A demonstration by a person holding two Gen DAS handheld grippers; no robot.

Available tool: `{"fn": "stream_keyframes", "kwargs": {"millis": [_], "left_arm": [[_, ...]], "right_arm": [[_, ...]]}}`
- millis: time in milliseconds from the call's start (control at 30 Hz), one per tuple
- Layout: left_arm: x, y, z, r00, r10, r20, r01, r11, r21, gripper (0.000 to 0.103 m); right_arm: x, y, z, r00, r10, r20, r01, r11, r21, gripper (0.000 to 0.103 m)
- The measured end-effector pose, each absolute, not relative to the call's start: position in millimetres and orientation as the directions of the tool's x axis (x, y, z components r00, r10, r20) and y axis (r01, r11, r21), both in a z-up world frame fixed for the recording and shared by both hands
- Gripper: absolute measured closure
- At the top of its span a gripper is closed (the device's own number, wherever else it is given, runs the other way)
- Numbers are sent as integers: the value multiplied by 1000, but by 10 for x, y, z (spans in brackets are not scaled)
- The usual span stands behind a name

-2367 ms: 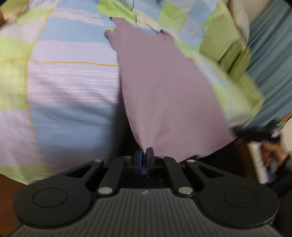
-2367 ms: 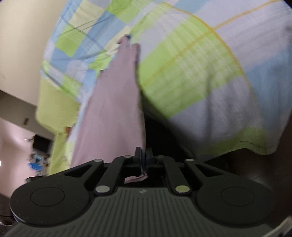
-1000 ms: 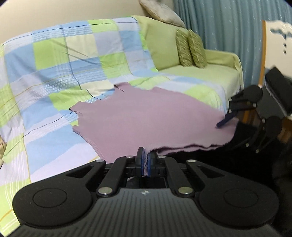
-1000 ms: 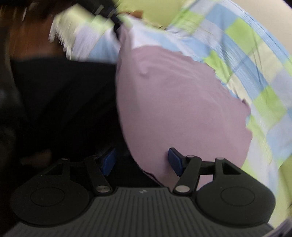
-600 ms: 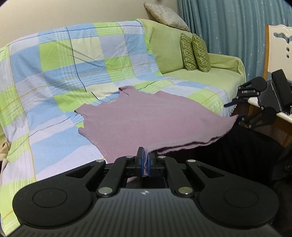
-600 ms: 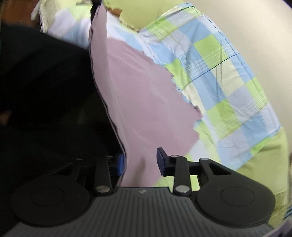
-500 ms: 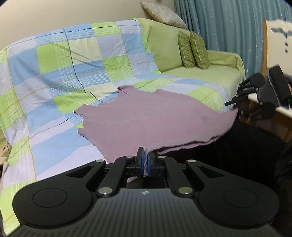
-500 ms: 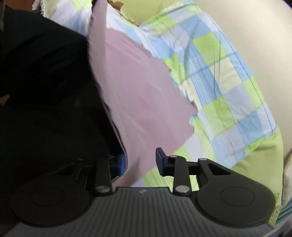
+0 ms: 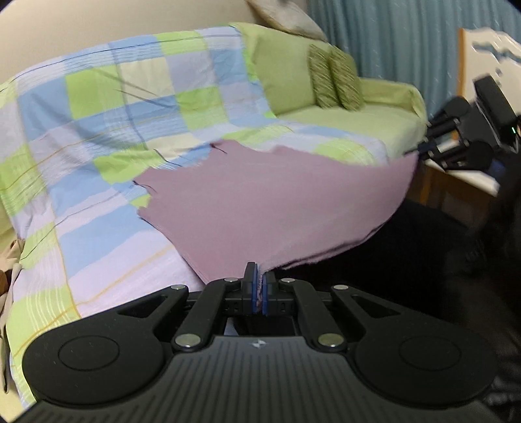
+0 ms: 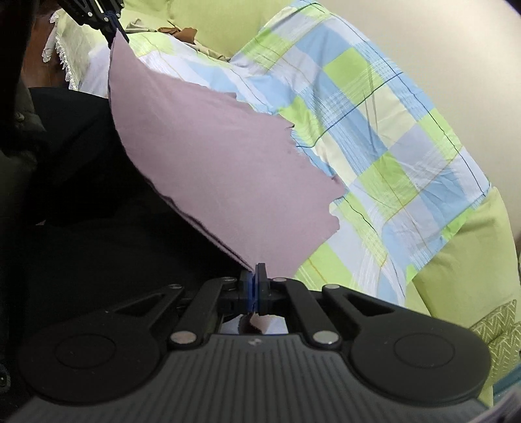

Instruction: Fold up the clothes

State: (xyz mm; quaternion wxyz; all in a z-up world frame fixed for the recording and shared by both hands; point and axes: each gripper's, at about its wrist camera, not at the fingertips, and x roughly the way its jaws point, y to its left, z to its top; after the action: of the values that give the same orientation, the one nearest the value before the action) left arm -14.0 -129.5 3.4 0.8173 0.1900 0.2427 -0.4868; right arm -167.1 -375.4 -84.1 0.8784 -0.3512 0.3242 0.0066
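A mauve garment (image 9: 276,208) is stretched between both grippers above the front of a sofa, its far end resting on the checked cover (image 9: 107,136). My left gripper (image 9: 259,289) is shut on one near corner of its hem. My right gripper (image 10: 257,286) is shut on the other near corner of the garment (image 10: 211,156). In the left wrist view the right gripper (image 9: 420,150) pinches the cloth at the right edge. In the right wrist view the left gripper (image 10: 114,24) holds the far top corner. The hem between the two corners sags slightly.
The sofa has a blue, green and lilac checked cover and green cushions (image 9: 335,81) on its plain green seat. A blue curtain (image 9: 390,42) hangs behind. A white chair back (image 9: 485,58) stands at the right. Dark clothing of the person (image 10: 65,195) fills the near side.
My right gripper, open around the garment's corner before, has shut on it and lifted it. The cloth now hangs taut between both grippers. The left gripper stayed shut on its corner.
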Motion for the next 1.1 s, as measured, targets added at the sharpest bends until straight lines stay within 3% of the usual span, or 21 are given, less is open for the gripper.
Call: {"fn": "stream_keyframes", "kwargs": {"millis": [167, 333, 567, 600, 700, 867, 1100], "left_arm": [[693, -1661, 230, 445, -696, -564, 859, 509, 49, 102], [1762, -2040, 27, 406, -663, -629, 824, 564, -62, 102], [2489, -2334, -574, 330, -624, -709, 794, 589, -148, 102], [2490, -2342, -624, 326, -622, -712, 796, 587, -149, 102], [2489, -2315, -739, 321, -633, -704, 793, 586, -165, 101], [2475, -2236, -848, 328, -658, -678, 782, 592, -197, 100], [2499, -2272, -838, 331, -656, -678, 769, 604, -209, 99]], "right_arm": [[-997, -4170, -506, 745, -164, -646, -325, 757, -567, 103], [70, -4812, -183, 697, -61, -715, -352, 839, -415, 103], [1466, -5546, -801, 507, 78, -859, -379, 914, -141, 103], [1485, -5608, -863, 513, 101, -853, -365, 924, -110, 101], [1443, -5852, -993, 561, 192, -805, -296, 955, 22, 68], [1074, -6204, -1071, 698, 291, -654, -180, 956, 234, 68], [716, -6055, -1115, 799, 247, -548, -190, 969, 160, 68]]}}
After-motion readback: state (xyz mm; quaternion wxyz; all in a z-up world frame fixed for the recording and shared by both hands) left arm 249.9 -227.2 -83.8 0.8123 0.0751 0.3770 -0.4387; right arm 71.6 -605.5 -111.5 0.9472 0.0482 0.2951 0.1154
